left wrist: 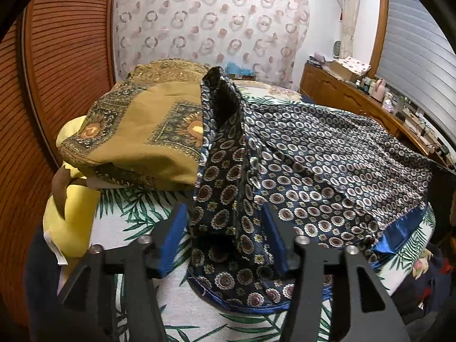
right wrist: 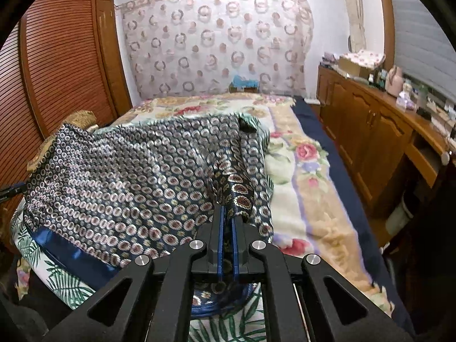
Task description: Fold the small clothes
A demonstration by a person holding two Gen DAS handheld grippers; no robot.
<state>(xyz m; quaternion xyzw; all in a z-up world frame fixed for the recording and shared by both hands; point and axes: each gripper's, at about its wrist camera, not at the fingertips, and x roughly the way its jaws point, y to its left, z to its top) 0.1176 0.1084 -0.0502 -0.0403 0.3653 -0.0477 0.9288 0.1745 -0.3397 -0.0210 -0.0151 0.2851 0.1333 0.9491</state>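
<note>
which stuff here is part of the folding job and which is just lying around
Part of the job:
- navy patterned cloth
- right gripper, jaws shut on it
- left gripper, jaws open around a fold
- mustard patterned cloth

Lying about:
- yellow item
- floral blanket
- cluttered wooden cabinet

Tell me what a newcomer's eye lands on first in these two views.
First, the navy patterned garment spread over the bed, one edge pinched up by the shut right hand-held gripper and another fold rising between the open fingers of the left hand-held gripper. Next, the mustard patterned cloth heaped at its left, then the ring-patterned curtain behind the bed.
</note>
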